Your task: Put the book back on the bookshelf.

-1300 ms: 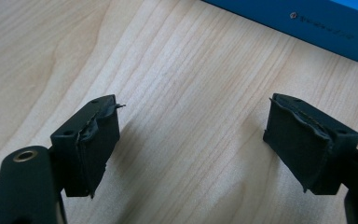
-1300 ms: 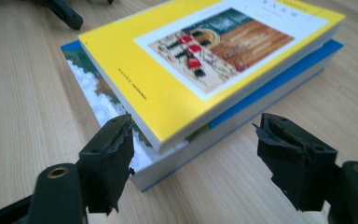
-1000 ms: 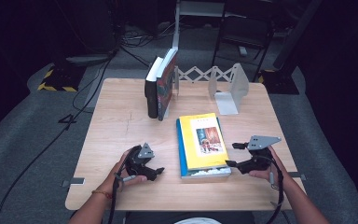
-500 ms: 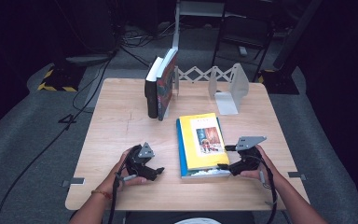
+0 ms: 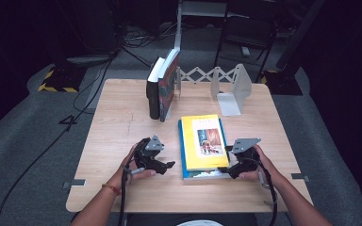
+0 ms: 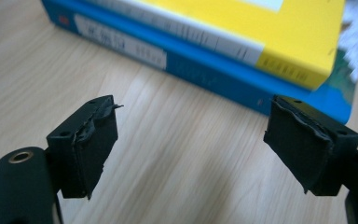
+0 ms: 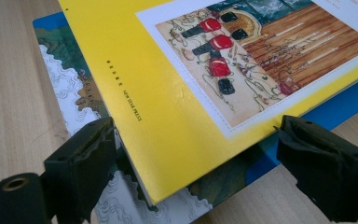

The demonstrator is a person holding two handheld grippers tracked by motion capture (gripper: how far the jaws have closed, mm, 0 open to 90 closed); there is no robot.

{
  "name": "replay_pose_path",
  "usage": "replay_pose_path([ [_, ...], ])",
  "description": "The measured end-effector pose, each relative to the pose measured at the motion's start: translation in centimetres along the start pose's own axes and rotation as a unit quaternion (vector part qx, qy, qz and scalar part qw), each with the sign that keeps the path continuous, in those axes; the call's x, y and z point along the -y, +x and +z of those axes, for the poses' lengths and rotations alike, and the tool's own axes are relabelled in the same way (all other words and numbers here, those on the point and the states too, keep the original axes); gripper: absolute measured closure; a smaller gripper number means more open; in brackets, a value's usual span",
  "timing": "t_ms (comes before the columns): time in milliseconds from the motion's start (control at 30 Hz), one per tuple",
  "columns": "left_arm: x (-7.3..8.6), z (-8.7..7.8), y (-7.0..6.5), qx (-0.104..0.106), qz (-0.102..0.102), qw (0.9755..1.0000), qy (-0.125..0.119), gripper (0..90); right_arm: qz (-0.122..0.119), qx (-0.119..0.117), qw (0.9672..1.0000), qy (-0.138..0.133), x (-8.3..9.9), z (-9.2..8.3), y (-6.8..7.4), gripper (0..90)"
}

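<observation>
A yellow book lies flat on a blue book near the table's front. My right gripper is at their right front corner. In the right gripper view it is open, its jaws have just been opening, and the yellow book's corner lies between the pads without being squeezed. My left gripper is just left of the stack, a little above the wood. In the left gripper view it stands open and empty, facing the blue book's spine.
Two books stand upright at the back of the wooden table, beside a white folding rack and a white bookend. Bare wood lies left of the stack and along the front edge.
My right gripper has moved left up to the stack's corner. My left gripper has shifted slightly up and toward the books.
</observation>
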State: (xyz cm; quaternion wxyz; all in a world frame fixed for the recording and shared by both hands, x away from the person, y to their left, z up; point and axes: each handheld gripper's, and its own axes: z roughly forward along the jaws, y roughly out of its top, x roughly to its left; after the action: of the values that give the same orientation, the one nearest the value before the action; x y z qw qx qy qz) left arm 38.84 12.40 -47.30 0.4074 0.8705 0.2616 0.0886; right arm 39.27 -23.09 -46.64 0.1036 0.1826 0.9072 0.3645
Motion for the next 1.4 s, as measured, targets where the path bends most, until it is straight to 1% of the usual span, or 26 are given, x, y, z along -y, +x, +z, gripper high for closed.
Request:
replay_pose_path([
  [33, 0.0, 0.0, 0.0, 0.000, 0.000, 1.0000, 0.000, 16.7, 0.000, 0.000, 1.0000, 0.000, 0.0, 0.0, 0.0, 12.9],
  [67, -0.5, 0.1, 0.1, 0.000, -0.001, 1.0000, -0.002, 16.7, 0.004, -0.002, 1.0000, -0.003, 0.0, -0.1, -0.1, 14.9],
  [100, -0.8, 0.3, 0.1, 0.001, 0.000, 1.0000, -0.006, 16.7, 0.014, -0.010, 0.9998, -0.011, 0.1, -0.4, -0.2, 19.4],
  [133, -1.3, 0.5, 0.2, -0.007, 0.011, 0.9999, -0.005, 16.7, 0.030, -0.027, 0.9985, -0.036, 0.2, -1.1, -0.6, 23.9],
  [200, -1.6, 0.9, 0.3, -0.021, 0.021, 0.9996, -0.003, 17.3, 0.035, -0.018, 0.9982, -0.045, 0.1, -1.6, -0.8, 24.0],
  [233, -1.6, 0.9, 0.3, -0.021, 0.021, 0.9996, -0.003, 17.5, 0.035, -0.018, 0.9982, -0.045, 0.1, -1.6, -0.8, 24.0],
  [267, -1.8, 1.3, 0.6, -0.026, 0.018, 0.9995, -0.002, 17.6, 0.046, -0.019, 0.9970, -0.059, -0.2, -1.8, -1.1, 24.6],
  [300, -1.8, 1.3, 0.6, -0.026, 0.018, 0.9995, -0.002, 17.6, 0.046, -0.019, 0.9970, -0.059, -0.2, -1.8, -1.1, 24.6],
  [333, -1.9, 1.8, 0.8, -0.026, 0.020, 0.9994, 0.005, 17.6, 0.055, -0.011, 0.9970, -0.053, -0.5, -1.4, -1.5, 23.9],
  [367, -1.9, 2.0, 0.9, -0.032, 0.024, 0.9991, 0.012, 17.6, 0.055, -0.006, 0.9972, -0.050, -0.7, -1.2, -1.6, 23.5],
  [400, -1.9, 2.3, 0.9, -0.033, 0.027, 0.9989, 0.019, 17.7, 0.061, 0.000, 0.9970, -0.047, -0.9, -0.8, -1.9, 23.4],
  [467, -1.8, 2.6, 1.0, -0.025, 0.029, 0.9990, 0.024, 17.7, 0.070, -0.002, 0.9968, -0.038, -1.2, 0.1, -2.4, 19.4],
  [533, -1.8, 2.6, 1.0, -0.024, 0.025, 0.9991, 0.026, 17.7, 0.070, -0.002, 0.9969, -0.034, -1.3, 0.5, -2.8, 18.0],
  [600, -1.7, 2.5, 1.1, -0.023, 0.022, 0.9991, 0.027, 17.6, 0.086, 0.001, 0.9955, -0.039, -1.4, 1.0, -3.6, 17.9],
  [633, -1.7, 2.5, 1.2, -0.026, 0.018, 0.9991, 0.028, 17.7, 0.088, 0.002, 0.9954, -0.038, -1.5, 1.2, -3.8, 15.4],
  [667, -1.6, 2.6, 1.3, -0.035, 0.013, 0.9987, 0.035, 18.2, 0.096, -0.002, 0.9948, -0.034, -1.6, 1.4, -4.1, 14.9],
  [767, -1.5, 2.4, 1.4, -0.035, 0.007, 0.9988, 0.034, 19.1, 0.112, -0.009, 0.9931, -0.034, -1.7, 2.2, -4.9, 8.8],
  [800, -1.6, 2.3, 1.4, -0.033, 0.006, 0.9991, 0.028, 19.0, 0.112, -0.012, 0.9932, -0.032, -1.8, 2.3, -5.0, 8.7],
  [867, -1.6, 2.2, 1.3, -0.026, 0.002, 0.9995, 0.017, 18.9, 0.101, -0.011, 0.9945, -0.028, -2.0, 2.3, -4.9, 8.6],
  [933, -1.6, 2.2, 1.3, -0.020, 0.002, 0.9997, 0.015, 19.0, 0.095, -0.010, 0.9951, -0.025, -2.1, 2.3, -4.9, 8.6],
  [967, -1.7, 2.3, 1.2, -0.020, 0.009, 0.9996, 0.016, 19.0, 0.089, -0.011, 0.9956, -0.026, -2.1, 2.3, -4.9, 8.6],
  [1100, -1.8, 2.4, 1.0, -0.017, 0.004, 0.9997, 0.019, 19.0, 0.088, -0.014, 0.9956, -0.028, -2.1, 2.5, -4.7, 8.6],
  [1200, -2.0, 2.1, 0.6, -0.003, -0.001, 0.9999, 0.011, 17.7, 0.081, -0.025, 0.9961, -0.026, -2.3, 2.6, -4.3, 8.5],
  [1267, -2.1, 2.0, 0.3, 0.005, -0.001, 1.0000, 0.002, 17.4, 0.076, -0.022, 0.9965, -0.025, -2.4, 2.5, -3.9, 9.9],
  [1333, -2.1, 1.8, -0.1, 0.012, -0.006, 0.9999, -0.005, 17.1, 0.065, -0.014, 0.9974, -0.028, -2.4, 2.4, -3.5, 13.1],
  [1400, -2.1, 2.0, -0.3, 0.015, -0.004, 0.9999, -0.004, 16.7, 0.054, -0.005, 0.9981, -0.030, -2.5, 2.2, -3.0, 15.1],
])
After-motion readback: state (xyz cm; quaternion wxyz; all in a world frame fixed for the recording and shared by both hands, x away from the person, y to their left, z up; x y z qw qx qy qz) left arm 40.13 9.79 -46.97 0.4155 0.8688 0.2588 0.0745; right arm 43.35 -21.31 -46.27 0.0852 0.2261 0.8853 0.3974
